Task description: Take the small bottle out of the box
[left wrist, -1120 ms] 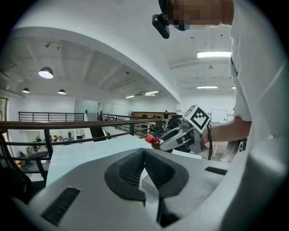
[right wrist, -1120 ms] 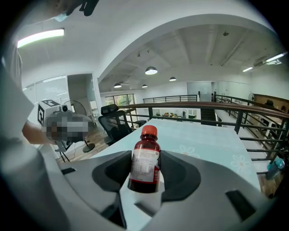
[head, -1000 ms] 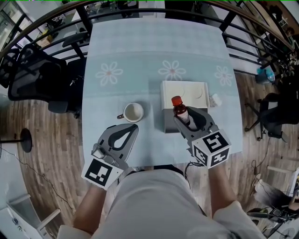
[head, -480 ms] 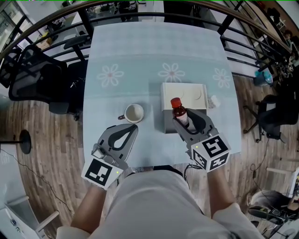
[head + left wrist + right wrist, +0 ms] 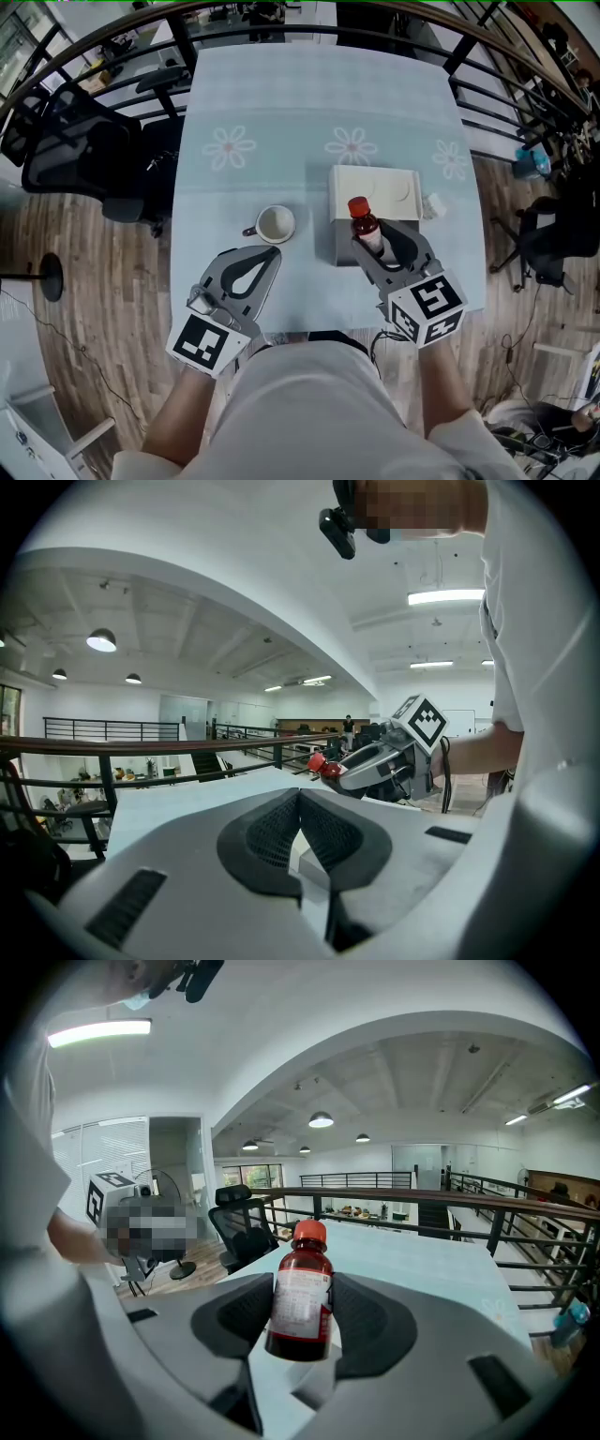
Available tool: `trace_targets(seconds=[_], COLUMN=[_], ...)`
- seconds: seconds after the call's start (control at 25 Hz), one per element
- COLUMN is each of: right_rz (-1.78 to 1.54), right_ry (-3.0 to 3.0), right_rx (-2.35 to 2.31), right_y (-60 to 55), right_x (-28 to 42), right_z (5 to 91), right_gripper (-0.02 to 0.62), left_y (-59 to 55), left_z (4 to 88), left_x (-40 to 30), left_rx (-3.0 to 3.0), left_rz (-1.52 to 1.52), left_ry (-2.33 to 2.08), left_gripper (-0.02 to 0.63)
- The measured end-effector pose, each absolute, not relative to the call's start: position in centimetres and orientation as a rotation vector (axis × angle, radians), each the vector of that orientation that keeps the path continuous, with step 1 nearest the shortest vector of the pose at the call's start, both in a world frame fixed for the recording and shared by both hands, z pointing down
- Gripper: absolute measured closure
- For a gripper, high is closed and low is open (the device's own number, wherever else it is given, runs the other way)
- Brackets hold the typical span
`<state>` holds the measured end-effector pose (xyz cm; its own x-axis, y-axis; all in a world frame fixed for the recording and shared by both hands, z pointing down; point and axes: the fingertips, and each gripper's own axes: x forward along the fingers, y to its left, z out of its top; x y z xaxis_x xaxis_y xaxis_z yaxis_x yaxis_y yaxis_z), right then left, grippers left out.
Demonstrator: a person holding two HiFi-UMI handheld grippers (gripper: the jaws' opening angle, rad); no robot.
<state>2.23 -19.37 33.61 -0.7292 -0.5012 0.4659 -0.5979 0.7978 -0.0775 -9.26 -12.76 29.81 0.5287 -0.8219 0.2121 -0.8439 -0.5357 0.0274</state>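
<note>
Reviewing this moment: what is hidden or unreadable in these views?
- Print on the bottle label: right gripper view, too small and soft to read.
- Bottle base: head view, covered by the right gripper, so whether it is clear of the box cannot be told.
- Box interior: head view, hidden behind gripper and bottle.
- Small white object right of the box: head view, too small to identify.

Red-capped brown bottle [image 5: 364, 223], pale-blue daisy-patterned tablecloth [image 5: 281, 103]

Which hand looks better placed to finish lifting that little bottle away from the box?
Right: the right gripper has its jaws clamped on the small bottle at the box. The left gripper is shut, empty, beside the cup.
</note>
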Motion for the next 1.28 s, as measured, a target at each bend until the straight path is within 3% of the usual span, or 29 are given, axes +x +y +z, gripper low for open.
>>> trace_targets(seconds=[1.28], right_rz=[0.320], right_ry=[-2.548], right_rx=[0.790], right_y=[-19.0], right_x=[2.5], right_z=[34.8], right_gripper=[0.382], left_y=[-12.8], left_z=[30.3], left_x=[-8.5], left_rx=[2.622], left_rz=[0.256], left_ry=[-1.444], left_gripper=[0.586])
